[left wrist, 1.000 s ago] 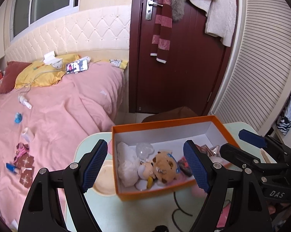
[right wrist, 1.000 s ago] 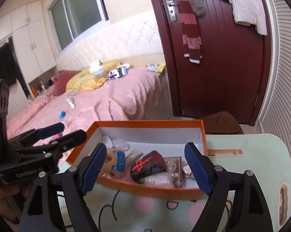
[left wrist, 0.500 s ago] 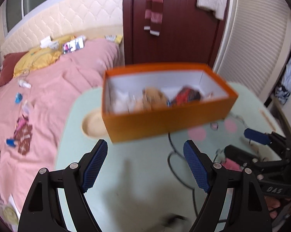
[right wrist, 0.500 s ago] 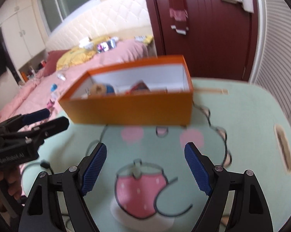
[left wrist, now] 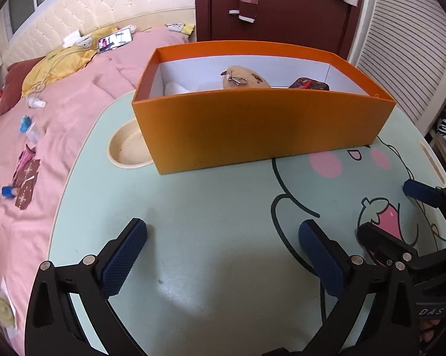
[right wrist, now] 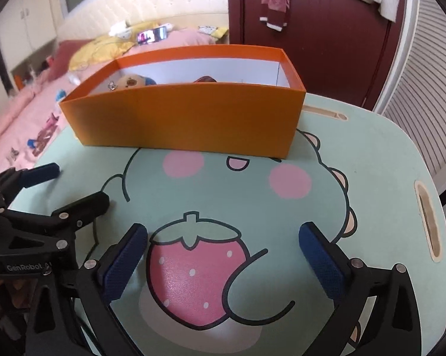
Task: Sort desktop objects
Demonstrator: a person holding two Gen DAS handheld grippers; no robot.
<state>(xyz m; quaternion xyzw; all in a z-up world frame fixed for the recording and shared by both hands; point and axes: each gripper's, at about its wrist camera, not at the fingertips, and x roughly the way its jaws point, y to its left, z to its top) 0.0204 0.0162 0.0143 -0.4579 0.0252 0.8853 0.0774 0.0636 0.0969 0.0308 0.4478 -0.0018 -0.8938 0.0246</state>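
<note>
Over the green table [right wrist: 371,160], both grippers — left gripper [left wrist: 223,255], right gripper [right wrist: 223,255] — have just spread wide, grasping nothing.

The near half of the table [right wrist: 371,154] lies bare, giving free passage on both sides. The orange box [right wrist: 187,118] stands across the far part as the one barrier; its top is open, with a plush toy [left wrist: 243,78] and other things inside.

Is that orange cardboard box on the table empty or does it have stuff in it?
It has stuff in it. Over the wall of the orange cardboard box, a tan plush toy and a dark red patterned item show.
</note>
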